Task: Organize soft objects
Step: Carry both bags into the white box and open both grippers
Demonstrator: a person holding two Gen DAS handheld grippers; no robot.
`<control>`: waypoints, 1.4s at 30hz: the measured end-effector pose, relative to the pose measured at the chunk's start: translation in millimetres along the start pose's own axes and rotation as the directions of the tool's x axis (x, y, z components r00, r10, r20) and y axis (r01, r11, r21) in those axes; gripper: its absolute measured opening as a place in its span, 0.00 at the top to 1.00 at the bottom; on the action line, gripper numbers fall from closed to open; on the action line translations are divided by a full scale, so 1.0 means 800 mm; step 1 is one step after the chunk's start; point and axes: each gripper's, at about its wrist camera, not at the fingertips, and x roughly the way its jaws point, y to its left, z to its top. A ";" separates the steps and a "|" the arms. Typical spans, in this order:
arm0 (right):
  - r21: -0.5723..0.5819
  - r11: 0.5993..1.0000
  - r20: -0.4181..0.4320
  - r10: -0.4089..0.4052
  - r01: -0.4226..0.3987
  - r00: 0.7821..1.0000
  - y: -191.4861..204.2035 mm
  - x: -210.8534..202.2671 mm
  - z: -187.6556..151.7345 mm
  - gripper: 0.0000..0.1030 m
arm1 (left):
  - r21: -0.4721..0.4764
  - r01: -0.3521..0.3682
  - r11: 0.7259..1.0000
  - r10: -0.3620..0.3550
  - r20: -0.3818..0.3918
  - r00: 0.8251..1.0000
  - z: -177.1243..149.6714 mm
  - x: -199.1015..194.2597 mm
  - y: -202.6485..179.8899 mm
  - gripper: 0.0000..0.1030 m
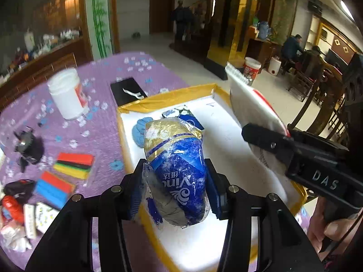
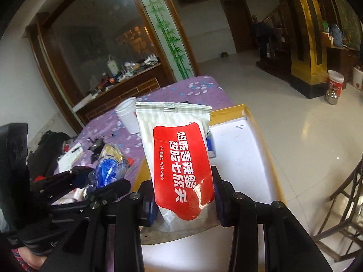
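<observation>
My left gripper (image 1: 175,189) is shut on a blue and gold tissue pack (image 1: 175,156), held over the white foam box (image 1: 226,149) with yellow-taped rim. Inside the box lie a blue knitted thing (image 1: 139,133) and a small dark blue packet (image 1: 190,119). My right gripper (image 2: 185,200) is shut on a white and red wet wipe pack (image 2: 179,156), upright above the same box (image 2: 236,149). In the left wrist view the right gripper (image 1: 270,140) and its wipe pack (image 1: 251,106) hang over the box's right side. The left gripper with the tissue pack (image 2: 109,167) shows at the left of the right wrist view.
On the purple flowered tablecloth (image 1: 102,77) stand a white jar (image 1: 68,94), a black flat box (image 1: 128,90), coloured sponge stacks (image 1: 73,164) and small clutter at the left edge. Wooden chairs (image 1: 317,86) and a tiled floor lie right of the table.
</observation>
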 end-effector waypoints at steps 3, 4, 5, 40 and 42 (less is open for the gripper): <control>0.022 1.000 -0.050 -0.019 0.020 0.999 -0.014 0.028 0.021 0.61 | -0.025 -0.002 1.000 0.001 -0.043 0.999 0.007 0.026 0.002 0.55; 0.025 0.999 -0.065 -0.023 0.025 0.998 -0.016 0.037 0.027 0.61 | -0.028 -0.005 1.000 0.004 -0.056 0.998 0.008 0.035 0.002 0.55; 0.027 0.999 -0.078 -0.035 0.038 0.996 -0.018 0.047 0.032 0.61 | -0.037 -0.014 0.999 0.012 -0.067 0.998 0.010 0.044 0.004 0.55; 0.082 0.997 -0.031 0.019 -0.016 0.999 0.012 0.046 0.023 0.43 | -0.061 0.055 0.997 -0.052 0.045 0.998 -0.061 -0.044 0.041 0.43; 0.072 0.995 -0.020 0.065 -0.063 0.998 0.032 0.039 0.009 0.43 | -0.054 0.042 0.998 -0.039 0.062 0.997 -0.082 -0.060 0.052 0.43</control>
